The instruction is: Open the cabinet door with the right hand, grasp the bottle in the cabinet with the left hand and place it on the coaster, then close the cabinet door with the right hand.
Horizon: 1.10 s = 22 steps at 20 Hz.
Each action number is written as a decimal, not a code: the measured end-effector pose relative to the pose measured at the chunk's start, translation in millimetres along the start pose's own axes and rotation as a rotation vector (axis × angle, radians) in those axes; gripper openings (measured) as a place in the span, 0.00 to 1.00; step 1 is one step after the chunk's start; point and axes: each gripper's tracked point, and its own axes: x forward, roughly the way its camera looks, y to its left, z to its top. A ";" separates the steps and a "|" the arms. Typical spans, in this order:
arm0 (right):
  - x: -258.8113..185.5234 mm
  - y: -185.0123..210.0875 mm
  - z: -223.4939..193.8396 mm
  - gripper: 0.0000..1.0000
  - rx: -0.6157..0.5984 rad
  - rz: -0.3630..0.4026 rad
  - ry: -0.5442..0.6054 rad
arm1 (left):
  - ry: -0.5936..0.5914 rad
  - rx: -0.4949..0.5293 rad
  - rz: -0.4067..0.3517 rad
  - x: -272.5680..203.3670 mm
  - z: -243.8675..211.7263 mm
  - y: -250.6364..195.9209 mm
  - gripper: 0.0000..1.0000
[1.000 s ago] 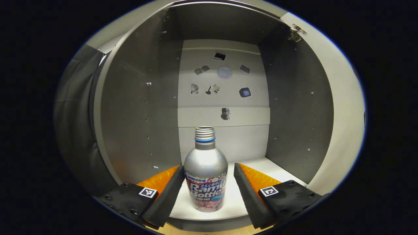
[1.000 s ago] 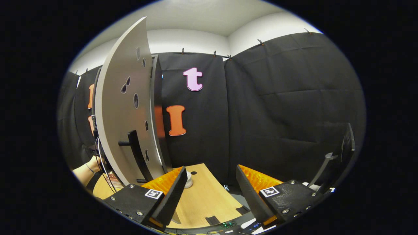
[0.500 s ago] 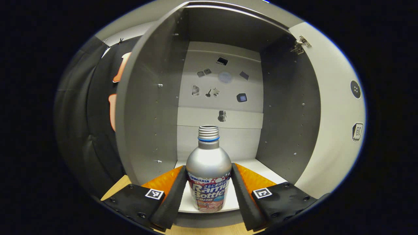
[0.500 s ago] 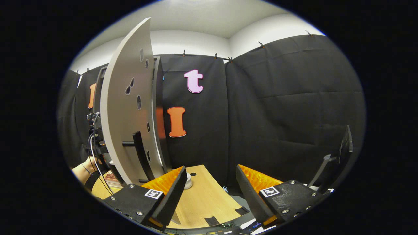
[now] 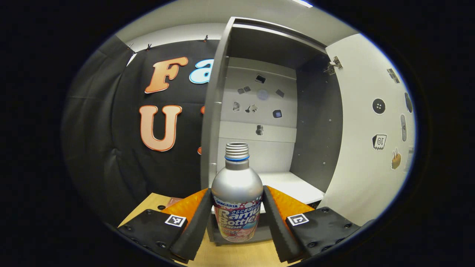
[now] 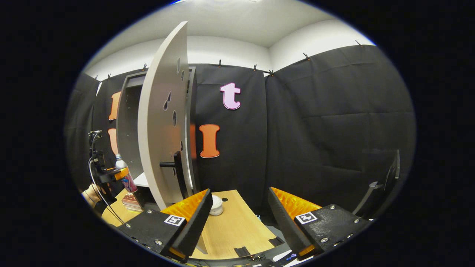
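Silver bottle (image 5: pixel 236 193) sits clamped upright in the left gripper (image 5: pixel 236 218), outside the cabinet (image 5: pixel 274 111), whose door (image 6: pixel 163 122) stands open; the right gripper (image 6: pixel 237 218) hangs open, empty.

A light wooden table (image 6: pixel 237 230) is carrying the open grey cabinet (image 6: pixel 128 122), which is standing on its far left part. Just right of the cabinet door, a small round white object (image 6: pixel 216 206) is sitting on the tabletop. The cabinet's white shelf (image 5: pixel 293 185) is lying bare.
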 end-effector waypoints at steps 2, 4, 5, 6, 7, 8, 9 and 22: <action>-5.6 5.5 1.3 0.93 -0.005 0.009 -0.007 | 0.002 0.028 0.016 -18.0 -13.5 14.7 0.84; -11.8 11.6 3.1 0.93 -0.008 0.019 -0.012 | 0.015 0.018 0.018 -34.8 -30.1 25.5 0.84; -15.6 14.3 3.0 0.93 -0.010 0.024 -0.012 | 0.025 -0.003 0.018 -42.9 -41.4 30.2 0.84; -18.3 16.5 3.3 0.93 -0.012 0.027 -0.010 | 0.034 -0.018 0.023 -51.5 -52.3 37.0 0.82; -21.8 19.8 2.2 0.93 -0.016 0.031 -0.008 | 0.043 -0.019 0.031 -58.9 -64.0 44.9 0.86; -24.1 23.6 1.7 0.93 -0.022 0.035 -0.005 | 0.050 -0.012 0.040 -65.4 -73.5 51.8 0.84; -26.8 25.9 1.1 0.93 -0.028 0.037 -0.003 | 0.057 -0.007 0.046 -72.1 -84.7 57.8 0.82; -34.9 44.2 -5.8 0.93 -0.036 0.029 0.024 | 0.224 -0.033 0.103 -116.4 -258.2 105.0 0.84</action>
